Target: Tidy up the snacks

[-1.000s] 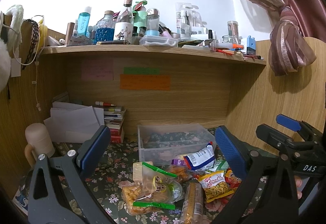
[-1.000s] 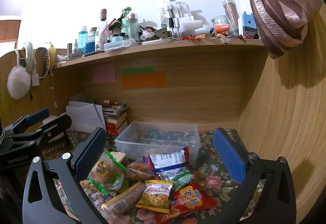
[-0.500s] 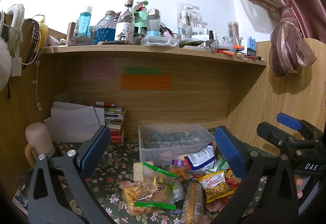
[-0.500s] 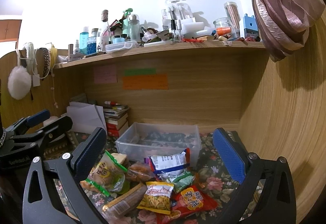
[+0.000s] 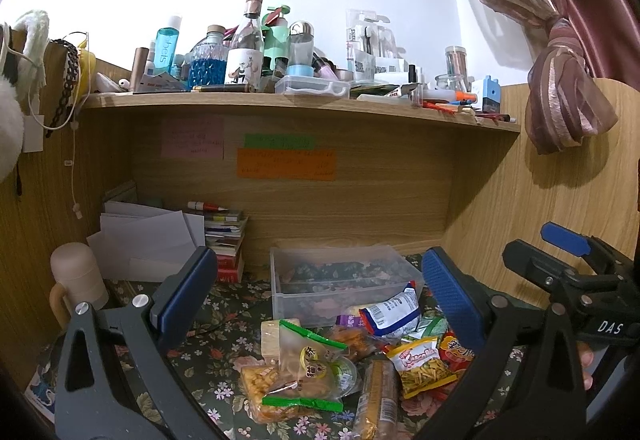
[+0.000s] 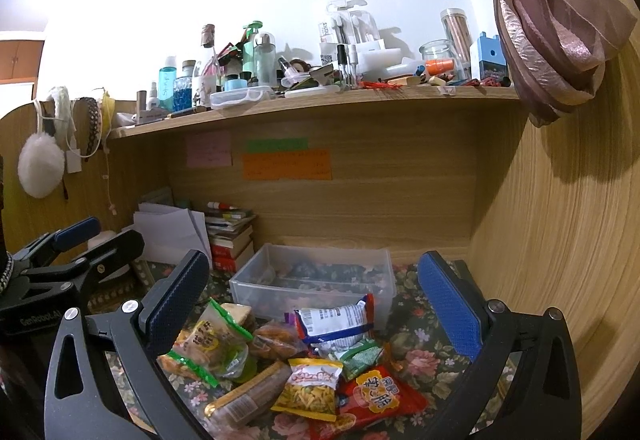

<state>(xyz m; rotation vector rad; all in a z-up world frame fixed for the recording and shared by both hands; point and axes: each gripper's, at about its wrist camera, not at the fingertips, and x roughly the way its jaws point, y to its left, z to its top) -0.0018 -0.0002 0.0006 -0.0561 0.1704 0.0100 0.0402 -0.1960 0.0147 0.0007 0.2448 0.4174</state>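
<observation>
A pile of snack packets [image 5: 344, 356] lies on the flowered cloth in front of a clear plastic bin [image 5: 340, 280], which holds no packets. The pile holds a green-edged clear bag [image 5: 308, 360], a white and blue packet [image 5: 390, 314], a yellow packet [image 5: 424, 364] and a red packet [image 6: 376, 396]. The pile [image 6: 288, 356] and the bin [image 6: 316, 280] also show in the right wrist view. My left gripper [image 5: 320, 300] is open and empty above the pile. My right gripper [image 6: 312, 300] is open and empty above it too.
A stack of books [image 5: 226, 240] and white papers [image 5: 148, 236] stand at the back left, with a beige mug [image 5: 78, 280] beside them. A cluttered shelf [image 5: 280, 103] overhangs the desk. A wooden side wall [image 6: 560, 240] closes the right.
Both grippers have drifted only slightly; the right wrist view has shifted a little. The snacks and the bin have not moved.
</observation>
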